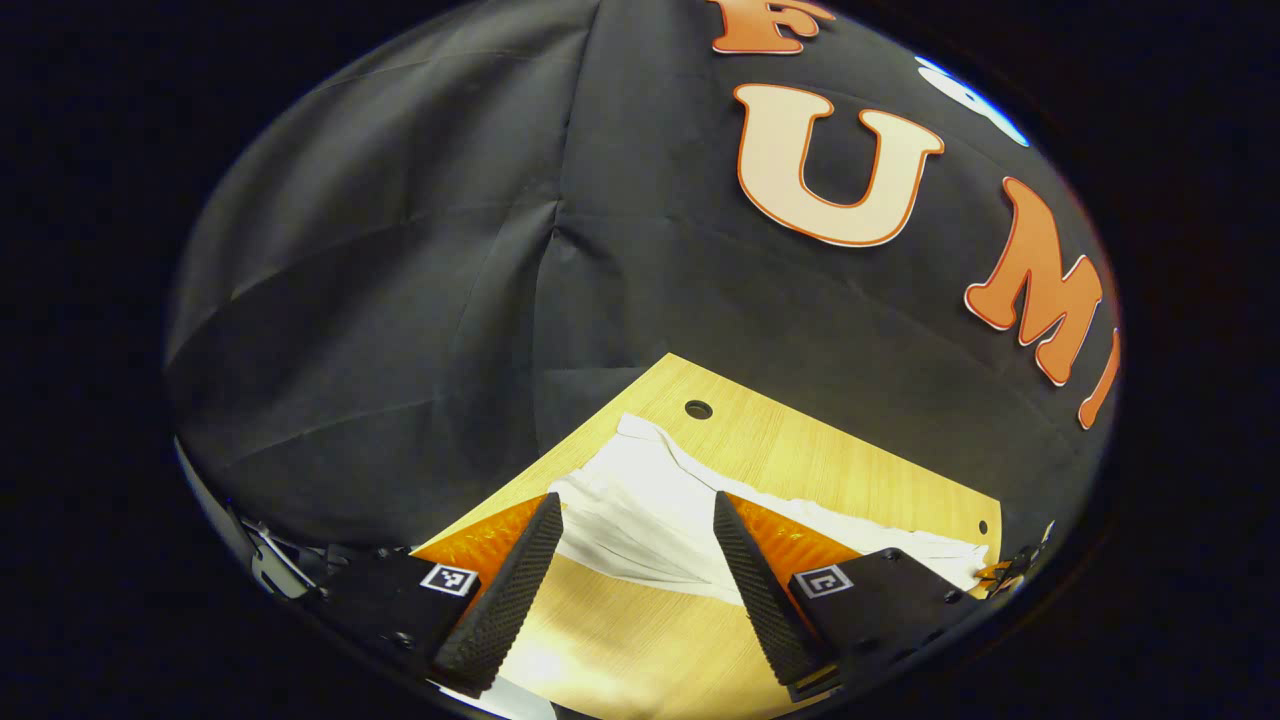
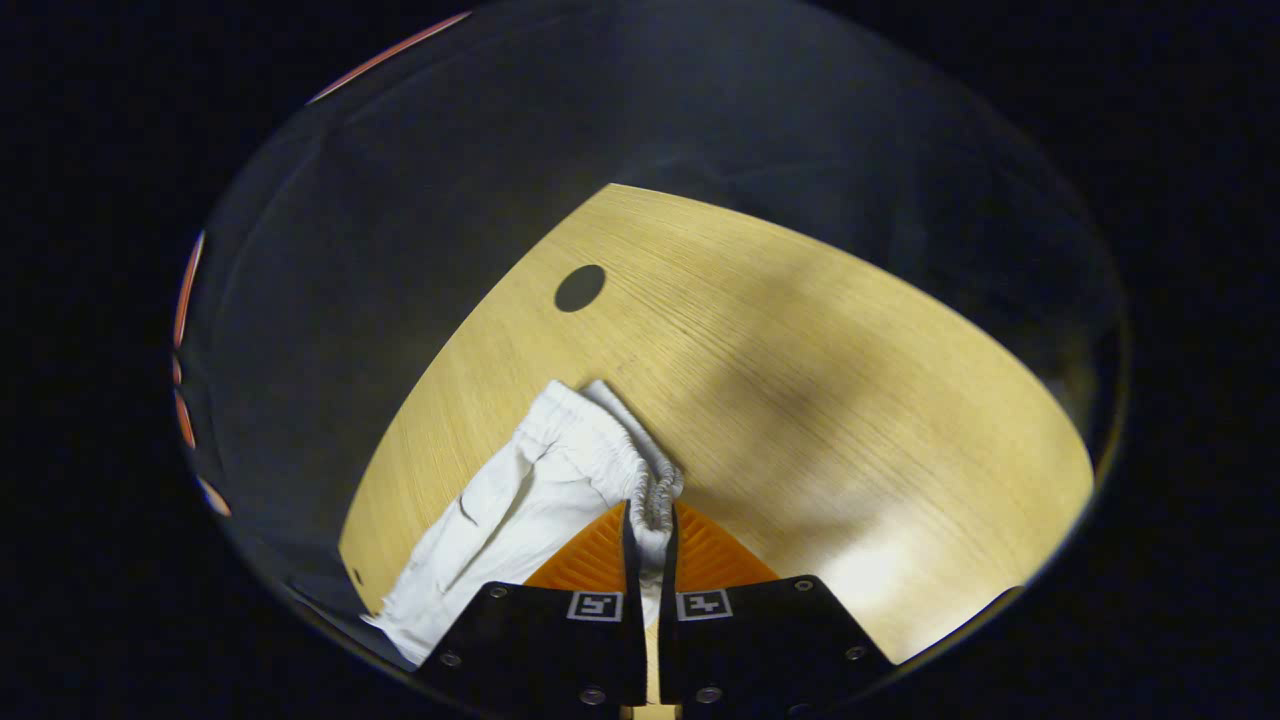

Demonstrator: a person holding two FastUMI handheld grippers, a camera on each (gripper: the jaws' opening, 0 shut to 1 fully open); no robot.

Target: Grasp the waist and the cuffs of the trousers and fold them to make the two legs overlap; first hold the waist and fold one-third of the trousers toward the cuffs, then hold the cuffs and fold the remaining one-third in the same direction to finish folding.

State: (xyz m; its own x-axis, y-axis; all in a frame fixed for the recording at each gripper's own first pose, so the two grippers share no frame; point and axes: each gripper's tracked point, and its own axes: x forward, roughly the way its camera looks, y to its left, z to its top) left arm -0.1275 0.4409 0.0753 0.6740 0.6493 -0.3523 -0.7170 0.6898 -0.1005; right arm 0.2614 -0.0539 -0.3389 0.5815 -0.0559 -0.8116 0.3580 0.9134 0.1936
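Both grippers work over a pale wooden table (image 2: 800, 380) set against the booth's black cloth wall (image 1: 400, 250). In the left gripper view, the left gripper (image 1: 637, 520) has its fingers spread wide apart with nothing between them; they hover above the table, framing a stretch of white trousers (image 1: 650, 520) that lies flat and rumpled on the wood. That stretch runs from near the table's far corner, just beside a round hole (image 1: 698, 409) in the wood, along the far edge toward the right corner.

In the right gripper view, the right gripper (image 2: 650, 525) has its fingers pressed nearly together on the gathered elastic waistband (image 2: 655, 490) of the trousers, the bunched fabric pinched between them. From that grip the white cloth trails away to the left and down toward the table's left edge, wrinkled, with a pocket seam showing. A dark round hole (image 2: 580, 288) sits in the wood beyond the waistband, well apart from it. A soft shadow falls across the middle of the table, and a bright patch of light lies near its right edge.
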